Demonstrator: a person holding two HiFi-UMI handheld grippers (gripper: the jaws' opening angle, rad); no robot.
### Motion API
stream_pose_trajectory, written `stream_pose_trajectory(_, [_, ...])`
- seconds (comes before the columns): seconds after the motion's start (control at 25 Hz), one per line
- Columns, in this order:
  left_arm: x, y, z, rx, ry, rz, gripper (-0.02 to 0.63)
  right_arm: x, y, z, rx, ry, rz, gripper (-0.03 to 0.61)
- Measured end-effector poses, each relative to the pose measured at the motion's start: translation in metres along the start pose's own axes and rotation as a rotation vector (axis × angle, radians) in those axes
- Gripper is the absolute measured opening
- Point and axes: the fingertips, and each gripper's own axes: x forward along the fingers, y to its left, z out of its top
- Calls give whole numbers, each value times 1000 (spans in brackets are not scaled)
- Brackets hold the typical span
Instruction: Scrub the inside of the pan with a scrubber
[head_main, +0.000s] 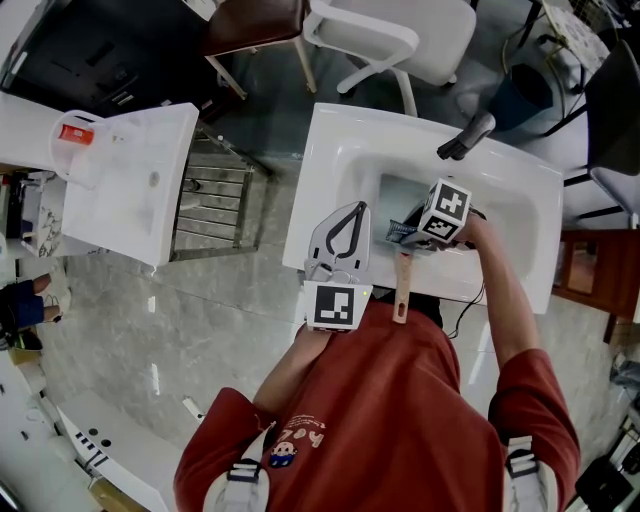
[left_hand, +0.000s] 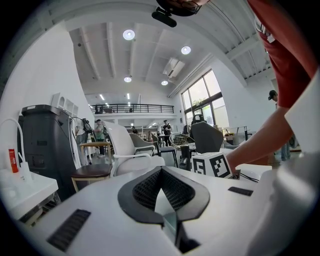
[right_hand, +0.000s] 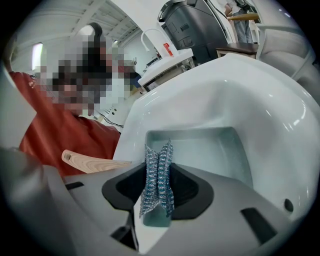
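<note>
Now the right gripper (right_hand: 159, 162) pinches a silvery-blue scrubber (right_hand: 158, 187) above the white sink (right_hand: 260, 115); the left gripper (left_hand: 160, 174) hangs empty, its 2 jaws closed together.

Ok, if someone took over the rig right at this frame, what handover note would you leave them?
Left gripper: shut, empty, at the sink's rim.
Right gripper: shut on the scrubber, over the basin.
Pan: only its wooden handle shows, sticking out over the sink's front edge; the bowl is hidden under the right gripper.
Done: scrubber is in grip.
Left: scrub the pan's inside; whether scrubbing has begun cannot be told.
</note>
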Motion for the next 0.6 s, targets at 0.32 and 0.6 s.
stream_pose_trajectory(0.32, [8, 0, -12, 0, 44, 4, 11, 1, -10, -2, 1, -38, 20, 152])
stream_pose_trajectory(0.6, [13, -5, -21, 0, 63, 9, 11, 3, -38, -5, -16, -67, -62, 152])
